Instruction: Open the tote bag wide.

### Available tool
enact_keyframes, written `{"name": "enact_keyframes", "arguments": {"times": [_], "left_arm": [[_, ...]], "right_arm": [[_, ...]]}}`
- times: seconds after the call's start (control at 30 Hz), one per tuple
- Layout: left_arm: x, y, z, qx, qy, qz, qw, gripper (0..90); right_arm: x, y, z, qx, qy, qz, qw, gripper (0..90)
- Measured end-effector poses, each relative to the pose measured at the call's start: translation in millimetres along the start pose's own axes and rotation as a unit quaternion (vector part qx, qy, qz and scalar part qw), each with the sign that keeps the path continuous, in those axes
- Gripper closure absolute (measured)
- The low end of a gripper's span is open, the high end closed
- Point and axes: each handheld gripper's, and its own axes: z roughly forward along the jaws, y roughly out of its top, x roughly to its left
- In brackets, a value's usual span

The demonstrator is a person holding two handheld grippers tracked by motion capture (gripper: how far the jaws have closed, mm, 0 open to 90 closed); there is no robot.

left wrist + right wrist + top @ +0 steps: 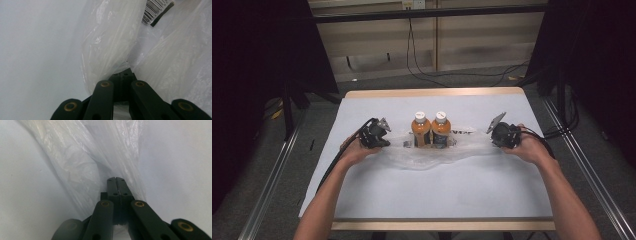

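Note:
Two orange drink bottles with white caps, one to the left of the other, stand side by side on a clear plastic bag spread flat on the white table. My left gripper is at the bag's left edge. In the left gripper view its jaws are shut, with the bag's film bunched at their tips. My right gripper is at the bag's right edge. Its jaws are shut too, and film fans out from them.
A barcode label lies by the bag's film, ahead of the left jaws. Black cables trail from both grippers over the table's sides. Metal rails run along the floor on both sides of the table.

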Motion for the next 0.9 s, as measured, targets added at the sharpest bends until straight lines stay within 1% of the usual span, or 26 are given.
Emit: {"name": "enact_keyframes", "arguments": {"times": [0.03,0.07,0.1,0.13,0.17,0.2,0.27,0.3,0.33,0.37,0.4,0.43,0.47,0.5,0.53,0.57,0.6,0.63,0.67,0.7,0.73,0.77,0.8,0.83,0.87,0.9], "left_arm": [[0.4,0.0,-0.2,0.001,0.0,0.0,1.0,90.0],[-0.6,-0.3,0.1,-0.003,-0.001,-0.011,0.9999,90.0],[-0.6,-0.4,-0.1,-0.006,-0.007,-0.015,0.9998,90.0],[-0.7,-0.5,-0.5,-0.006,-0.009,-0.008,0.9999,90.0],[-1.3,-0.5,-0.7,-0.007,-0.011,-0.013,0.9998,90.0],[-1.0,-0.4,-0.6,-0.014,-0.015,-0.014,0.9997,90.0],[-2.3,-0.9,-0.9,-0.028,-0.018,-0.028,0.9991,89.4],[-1.8,-1.1,-1.6,-0.03,-0.02,-0.027,0.999,88.5],[-1.5,-1.7,-1.9,-0.042,-0.023,-0.031,0.9984,87.3],[-1.2,-2.1,-2.9,-0.046,-0.024,-0.03,0.9982,85.3],[-2.7,-2.9,-4.1,-0.053,-0.024,-0.038,0.9975,84.6],[-3.5,-4.1,-6.1,-0.066,-0.024,-0.04,0.9967,83.5],[-4.4,-6.0,-9.4,-0.084,-0.026,-0.049,0.9949,81.8],[-2.7,-7.4,-12.9,-0.081,-0.028,-0.036,0.9957,80.2],[-2.5,-9.3,-16.4,-0.086,-0.029,-0.031,0.9954,80.1],[-3.9,-11.3,-17.5,-0.104,-0.023,-0.036,0.9936,78.9],[-7.2,-12.6,-17.5,-0.126,-0.022,-0.062,0.9898,76.4],[-8.7,-13.6,-18.8,-0.135,-0.023,-0.066,0.9884,72.8],[-9.6,-14.3,-21.3,-0.144,-0.023,-0.069,0.9869,71.2],[-11.0,-14.6,-22.5,-0.157,-0.024,-0.076,0.9844,67.9],[-12.5,-14.5,-26.0,-0.164,-0.024,-0.078,0.983,66.2],[-13.5,-13.8,-28.4,-0.173,-0.023,-0.075,0.9818,64.3],[-15.4,-12.2,-30.8,-0.183,-0.022,-0.078,0.9799,60.6],[-16.4,-11.4,-31.8,-0.188,-0.023,-0.078,0.9788,56.4],[-17.1,-10.3,-33.5,-0.188,-0.021,-0.076,0.9789,53.8],[-18.4,-9.4,-35.0,-0.189,-0.02,-0.077,0.9787,51.6]], "right_arm": [[0.9,0.3,0.1,-0.001,-0.006,-0.004,1.0,90.0],[1.6,0.5,0.1,-0.003,-0.007,-0.003,1.0,90.0],[1.7,0.1,-0.2,-0.003,-0.005,0.003,1.0,90.0],[0.4,-0.7,-0.3,-0.007,-0.002,0.005,1.0,90.0],[-0.7,-1.9,-0.3,-0.012,0.002,0.012,0.9998,90.0],[-0.6,-2.5,-0.9,-0.012,0.005,0.02,0.9997,90.0],[-2.5,-4.3,-0.9,-0.024,0.011,0.03,0.9992,90.0],[-3.4,-5.3,-1.6,-0.036,0.016,0.038,0.9985,90.0],[-3.9,-6.2,-2.8,-0.043,0.017,0.042,0.998,90.0],[-5.1,-7.2,-4.7,-0.061,0.021,0.049,0.9967,90.0],[-5.0,-7.4,-6.4,-0.066,0.022,0.057,0.9959,90.0],[-5.9,-7.9,-8.5,-0.075,0.025,0.059,0.9952,89.5],[-6.6,-8.2,-10.8,-0.086,0.032,0.065,0.9937,87.3],[-8.1,-9.1,-14.4,-0.102,0.039,0.073,0.9913,87.3],[-8.3,-9.4,-16.8,-0.113,0.039,0.08,0.9897,86.8],[-9.4,-10.0,-19.7,-0.129,0.043,0.082,0.9873,85.8],[-10.0,-10.1,-22.4,-0.147,0.05,0.089,0.9838,84.5],[-10.6,-10.2,-24.7,-0.164,0.058,0.095,0.9802,82.4],[-10.5,-10.0,-27.1,-0.174,0.061,0.105,0.9773,81.4],[-11.0,-9.9,-29.0,-0.187,0.061,0.105,0.9749,79.3],[-10.6,-9.9,-30.7,-0.19,0.055,0.109,0.9741,76.9],[-10.5,-10.1,-31.5,-0.202,0.059,0.115,0.9708,74.4],[-10.7,-10.3,-32.9,-0.207,0.057,0.117,0.9697,71.6],[-11.2,-10.2,-34.1,-0.217,0.06,0.12,0.9668,69.1],[-11.2,-10.2,-34.7,-0.224,0.062,0.124,0.9646,67.9],[-11.5,-10.1,-35.9,-0.233,0.07,0.127,0.9616,65.9]]}}
